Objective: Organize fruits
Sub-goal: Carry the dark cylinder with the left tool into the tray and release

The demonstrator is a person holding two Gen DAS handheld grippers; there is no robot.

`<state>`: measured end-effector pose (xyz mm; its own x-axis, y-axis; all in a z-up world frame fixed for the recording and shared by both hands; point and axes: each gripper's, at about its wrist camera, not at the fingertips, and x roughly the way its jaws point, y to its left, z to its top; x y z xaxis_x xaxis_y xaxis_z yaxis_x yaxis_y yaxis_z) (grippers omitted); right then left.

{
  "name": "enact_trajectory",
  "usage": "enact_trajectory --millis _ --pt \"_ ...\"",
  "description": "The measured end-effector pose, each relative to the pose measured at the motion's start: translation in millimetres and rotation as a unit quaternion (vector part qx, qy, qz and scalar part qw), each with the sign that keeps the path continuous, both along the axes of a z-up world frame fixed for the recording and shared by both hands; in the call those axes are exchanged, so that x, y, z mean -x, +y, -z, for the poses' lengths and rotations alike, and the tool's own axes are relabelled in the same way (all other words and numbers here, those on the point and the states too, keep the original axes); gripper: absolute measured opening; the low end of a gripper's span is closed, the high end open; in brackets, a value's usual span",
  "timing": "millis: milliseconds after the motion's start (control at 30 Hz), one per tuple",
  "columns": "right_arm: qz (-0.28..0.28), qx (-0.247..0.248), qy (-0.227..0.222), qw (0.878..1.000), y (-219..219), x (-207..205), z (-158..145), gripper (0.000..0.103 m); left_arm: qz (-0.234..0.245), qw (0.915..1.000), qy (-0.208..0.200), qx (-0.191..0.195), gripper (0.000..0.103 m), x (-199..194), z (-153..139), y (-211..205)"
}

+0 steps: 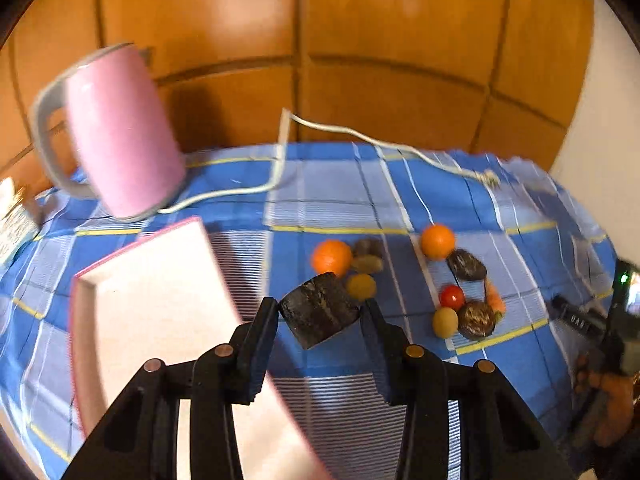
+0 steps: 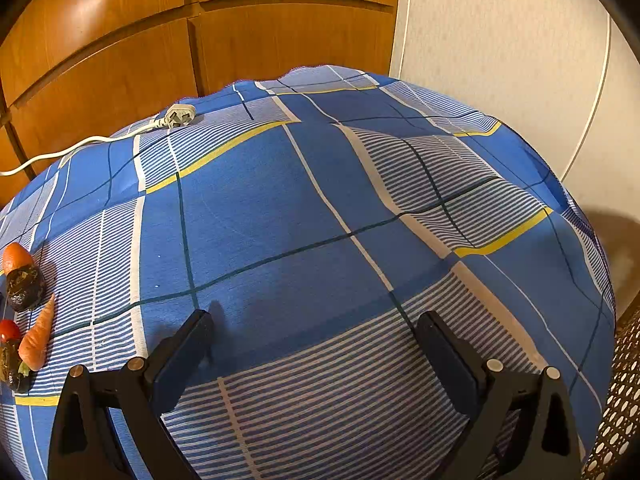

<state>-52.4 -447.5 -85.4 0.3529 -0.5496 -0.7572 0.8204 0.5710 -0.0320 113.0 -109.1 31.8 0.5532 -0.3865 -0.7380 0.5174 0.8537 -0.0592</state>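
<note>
My left gripper [image 1: 320,312] is clamped on a dark fruit [image 1: 318,310] — lifted above the cloth [image 1: 340,204], beside the tray [image 1: 160,300]. Right gripper [image 2: 314,334] gapes wide — nothing in it.

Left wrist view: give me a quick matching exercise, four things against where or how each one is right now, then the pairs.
Things:
1. dark fruit
2. pink kettle
3. white tray
4. red tomato

Places or states:
A. lying on the blue checked cloth among the right-hand cluster of fruit
B. held between the fingers of the left gripper
C. standing at the far left of the table, white cord trailing from its base
D. flat on the cloth, left of the gripper, nothing visible in it

Pairs: 1-B, 2-C, 3-D, 4-A
</note>
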Motion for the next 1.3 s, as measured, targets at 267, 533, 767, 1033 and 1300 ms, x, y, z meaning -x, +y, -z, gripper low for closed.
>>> enact_trajectory --millis 267,533,767,1033,1300 --pt "0.000 0.001 0.000 1.000 0.2 0.2 0.4 0.103 -0.067 0.9977 -0.011 0.007 0.043 -7.1 -6.5 55.0" --pt "0.000 0.002 0.000 1.000 0.0 0.5 0.7 0.103 -0.109 0.9940 0.002 -0.014 0.043 -27.2 13.3 86.6" --pt "0.001 0.003 0.001 1.000 0.0 0.5 1.0 0.103 -0.147 0.9869 0.065 0.003 0.043 -68.7 41.0 112.2" --pt "0.001 0.004 0.001 1.000 0.3 0.2 0.9 0.103 -0.190 0.9781 0.082 0.025 0.043 -112.2 49.7 138.2" --pt "0.002 0.005 0.002 1.000 0.6 0.2 0.8 0.103 -0.222 0.9722 0.067 0.031 0.045 -118.3 48.3 160.0"
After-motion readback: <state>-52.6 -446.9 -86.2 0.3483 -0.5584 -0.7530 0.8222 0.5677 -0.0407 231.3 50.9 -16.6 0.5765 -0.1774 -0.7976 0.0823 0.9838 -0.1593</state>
